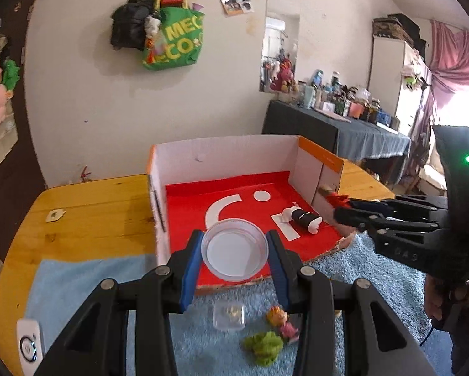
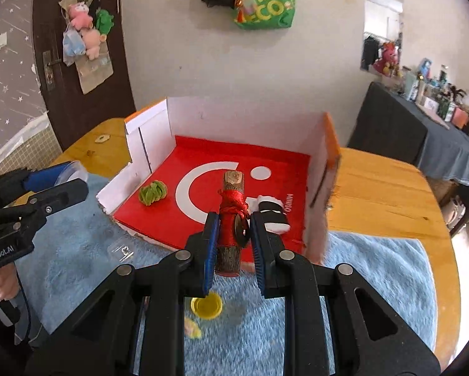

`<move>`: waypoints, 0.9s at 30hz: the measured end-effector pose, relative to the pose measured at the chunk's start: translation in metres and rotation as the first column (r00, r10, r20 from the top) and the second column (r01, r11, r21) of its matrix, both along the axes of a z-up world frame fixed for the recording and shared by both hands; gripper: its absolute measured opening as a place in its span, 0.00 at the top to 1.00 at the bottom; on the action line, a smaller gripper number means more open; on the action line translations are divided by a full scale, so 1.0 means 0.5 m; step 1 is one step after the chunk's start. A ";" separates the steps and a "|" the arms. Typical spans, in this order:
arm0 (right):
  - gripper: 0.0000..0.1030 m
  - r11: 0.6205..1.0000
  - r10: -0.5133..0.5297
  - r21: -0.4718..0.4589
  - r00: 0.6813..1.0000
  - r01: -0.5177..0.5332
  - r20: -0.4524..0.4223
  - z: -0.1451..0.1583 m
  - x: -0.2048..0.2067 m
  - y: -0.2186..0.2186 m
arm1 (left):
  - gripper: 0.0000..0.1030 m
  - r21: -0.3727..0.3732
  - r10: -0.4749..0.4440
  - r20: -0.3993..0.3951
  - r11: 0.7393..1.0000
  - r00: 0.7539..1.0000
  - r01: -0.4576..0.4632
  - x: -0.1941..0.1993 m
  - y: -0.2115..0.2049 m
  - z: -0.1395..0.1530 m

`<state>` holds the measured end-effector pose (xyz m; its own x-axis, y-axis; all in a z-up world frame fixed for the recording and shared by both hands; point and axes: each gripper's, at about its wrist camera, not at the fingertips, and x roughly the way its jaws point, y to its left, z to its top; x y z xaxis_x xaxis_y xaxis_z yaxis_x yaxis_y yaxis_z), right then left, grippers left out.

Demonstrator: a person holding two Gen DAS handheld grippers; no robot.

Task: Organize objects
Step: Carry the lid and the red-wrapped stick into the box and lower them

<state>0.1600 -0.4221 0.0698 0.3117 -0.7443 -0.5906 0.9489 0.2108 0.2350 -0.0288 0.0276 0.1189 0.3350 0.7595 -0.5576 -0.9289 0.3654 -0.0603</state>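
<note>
Left wrist view: left gripper [image 1: 234, 250] clamps a clear round dish [image 1: 234, 249], poised over the near edge of the open box [image 1: 228, 156].
Box contents: a black-and-white roll [image 1: 302, 217] by the right wall.
Right wrist view: right gripper [image 2: 233, 235] pinches a red-wrapped wooden stick [image 2: 229, 219] over the box's near edge.
Also inside: green knot [image 2: 153, 192], left.
Advice: lower each item onto bare red floor before letting go; steer clear of the roll.

Red box floor [image 2: 266, 156] with white crescent — blue fleece mat [image 2: 375, 266], yellow-orange table [image 2: 391, 188].
</note>
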 end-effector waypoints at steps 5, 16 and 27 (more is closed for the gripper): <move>0.81 0.996 0.043 0.083 0.999 -0.043 0.004 -0.025 0.007 -0.058 | 0.59 -0.082 -0.052 -0.028 0.995 0.998 0.050 0.031 0.068 -0.031; 0.81 0.968 0.123 0.221 0.992 -0.122 0.008 -0.074 0.025 -0.128 | 0.59 -0.253 -0.138 -0.053 0.960 0.989 0.121 0.061 0.162 -0.112; 0.81 0.919 0.198 0.345 0.980 -0.189 0.010 -0.108 0.050 -0.150 | 0.59 -0.364 -0.206 -0.089 0.918 0.975 0.160 0.080 0.191 -0.164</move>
